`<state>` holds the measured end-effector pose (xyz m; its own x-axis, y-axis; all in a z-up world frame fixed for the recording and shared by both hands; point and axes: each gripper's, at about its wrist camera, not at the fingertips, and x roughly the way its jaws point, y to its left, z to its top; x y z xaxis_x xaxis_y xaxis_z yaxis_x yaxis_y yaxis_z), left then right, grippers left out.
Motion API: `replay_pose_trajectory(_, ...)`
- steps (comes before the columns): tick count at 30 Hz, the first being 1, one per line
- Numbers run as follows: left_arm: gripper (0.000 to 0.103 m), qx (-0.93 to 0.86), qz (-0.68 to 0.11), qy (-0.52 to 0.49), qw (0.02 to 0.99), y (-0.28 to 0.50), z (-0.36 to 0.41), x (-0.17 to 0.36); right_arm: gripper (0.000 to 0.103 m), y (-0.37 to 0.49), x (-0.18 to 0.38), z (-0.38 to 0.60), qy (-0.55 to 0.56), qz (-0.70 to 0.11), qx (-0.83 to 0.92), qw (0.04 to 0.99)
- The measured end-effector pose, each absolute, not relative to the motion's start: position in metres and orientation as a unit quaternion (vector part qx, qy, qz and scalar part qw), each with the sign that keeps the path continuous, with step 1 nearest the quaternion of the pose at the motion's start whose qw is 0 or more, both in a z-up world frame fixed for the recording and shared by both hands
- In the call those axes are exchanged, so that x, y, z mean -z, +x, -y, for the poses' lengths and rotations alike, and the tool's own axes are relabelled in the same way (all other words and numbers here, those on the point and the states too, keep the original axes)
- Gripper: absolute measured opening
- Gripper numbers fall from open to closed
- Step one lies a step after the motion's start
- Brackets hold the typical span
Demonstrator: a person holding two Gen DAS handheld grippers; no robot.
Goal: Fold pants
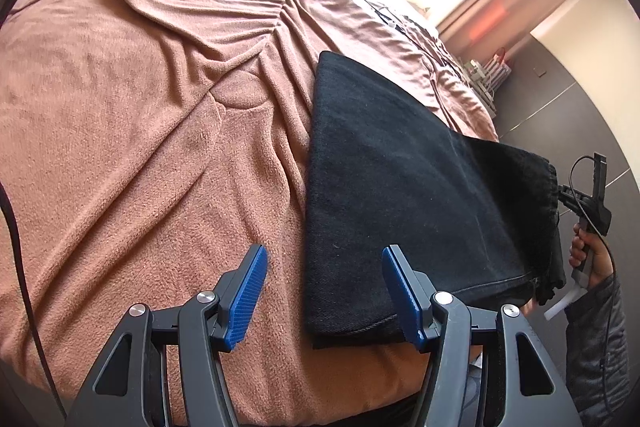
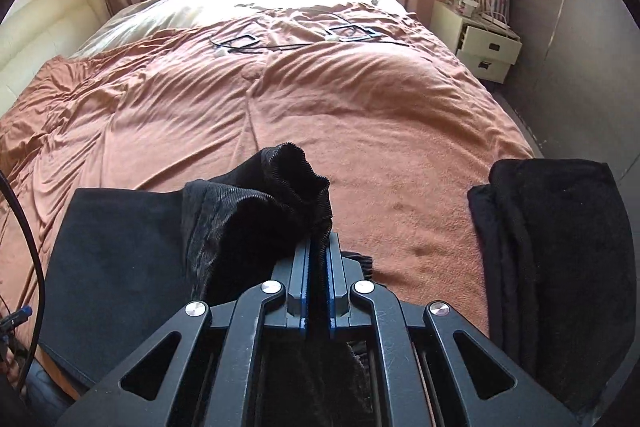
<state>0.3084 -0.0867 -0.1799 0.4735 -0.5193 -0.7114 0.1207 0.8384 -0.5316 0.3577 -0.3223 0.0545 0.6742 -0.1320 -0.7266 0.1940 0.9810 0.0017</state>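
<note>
Black pants [image 1: 404,187] lie folded lengthwise on the brown blanket near the bed's foot edge. My left gripper [image 1: 322,291] is open and empty, its blue pads straddling the near left corner of the pants just above the cloth. My right gripper [image 2: 319,247] is shut on the pants [image 2: 248,211] at a bunched ribbed end, which it lifts above the flat part [image 2: 116,251]. In the left wrist view the right gripper [image 1: 560,189] shows at the pants' far right end, held by a hand.
The brown blanket [image 2: 360,115] covers the bed. A second folded black garment [image 2: 556,259] lies at the right edge. Cables and small devices [image 2: 292,39] lie farther up the bed. Pillows sit by the window, a white nightstand [image 2: 480,43] stands at the right.
</note>
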Motion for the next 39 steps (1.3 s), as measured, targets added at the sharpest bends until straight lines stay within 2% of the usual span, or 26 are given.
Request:
replay_pose_trajectory(4, 0.062, 0.193, -0.475, -0.210, 0.833, 0.309, 0.087, 0.180, 0.007, 0.360, -0.057, 0.331, 0.049, -0.394, 0.123, 0.910)
replay_pose_trajectory(12, 0.062, 0.195, -0.480, -0.207, 0.830, 0.310, 0.090, 0.182, 0.007, 0.335, -0.046, 0.333, 0.089, -0.404, 0.100, 0.905)
replay_pose_trajectory(18, 0.062, 0.196, -0.481, -0.198, 0.831, 0.311, 0.093, 0.181, 0.009, 0.295, -0.036, 0.347, 0.160, -0.403, 0.076, 0.898)
replay_pose_trajectory(20, 0.062, 0.195, -0.482, -0.196, 0.832, 0.310, 0.094, 0.181, 0.028, 0.279, -0.030, 0.351, 0.180, -0.400, 0.072, 0.896)
replay_pose_trajectory(21, 0.062, 0.195, -0.482, -0.195, 0.832, 0.310, 0.094, 0.182, 0.046, 0.271, -0.027, 0.355, 0.191, -0.395, 0.070, 0.896)
replay_pose_trajectory(22, 0.062, 0.195, -0.481, -0.194, 0.832, 0.310, 0.094, 0.181, 0.057, 0.262, -0.025, 0.357, 0.200, -0.388, 0.068, 0.897)
replay_pose_trajectory(39, 0.062, 0.189, -0.500, -0.192, 0.823, 0.313, 0.096, 0.187, 0.057, 0.171, 0.045, 0.384, 0.379, -0.316, 0.013, 0.870)
